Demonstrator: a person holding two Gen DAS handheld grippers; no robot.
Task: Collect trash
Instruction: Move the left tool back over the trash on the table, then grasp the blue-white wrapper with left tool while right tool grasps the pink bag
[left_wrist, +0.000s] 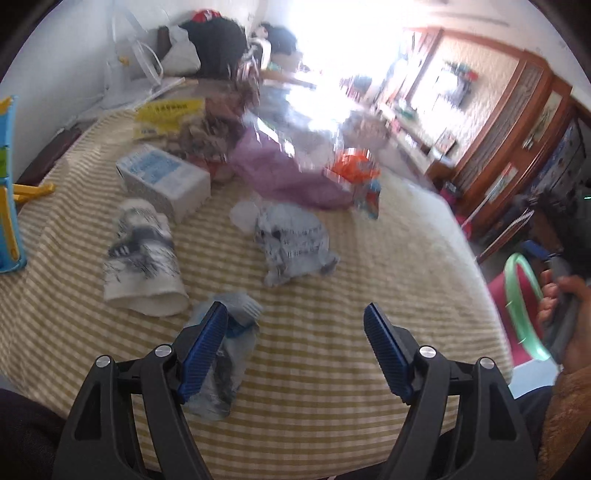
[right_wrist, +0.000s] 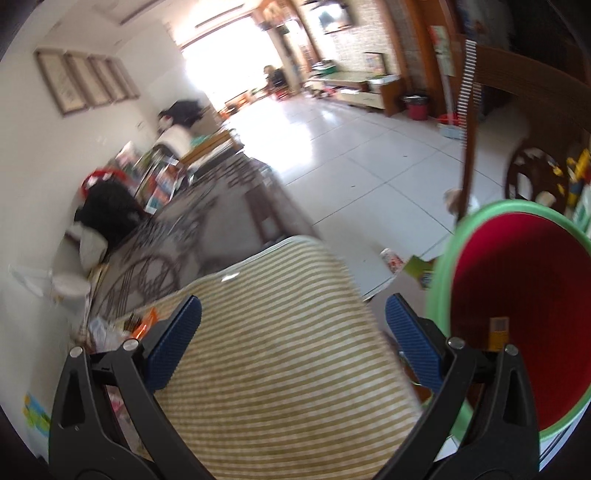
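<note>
In the left wrist view, trash lies on a yellow-striped tablecloth (left_wrist: 332, 369): a crumpled clear plastic bag (left_wrist: 225, 369) under my left finger, a crumpled printed wrapper (left_wrist: 291, 243), a flattened paper cup (left_wrist: 142, 258), a white-blue carton (left_wrist: 162, 179) and a purple bag (left_wrist: 288, 173). My left gripper (left_wrist: 295, 325) is open and empty above the cloth. My right gripper (right_wrist: 293, 317) is open and empty over the table's edge, beside a red bin with a green rim (right_wrist: 517, 314). The bin also shows in the left wrist view (left_wrist: 517, 295).
A yellow packet (left_wrist: 166, 114), orange wrappers (left_wrist: 354, 166) and piled bags stand at the table's far side. A blue-yellow toy (left_wrist: 9, 206) is at the left edge. A chair (right_wrist: 532, 177) and tiled floor (right_wrist: 351, 155) lie beyond the table.
</note>
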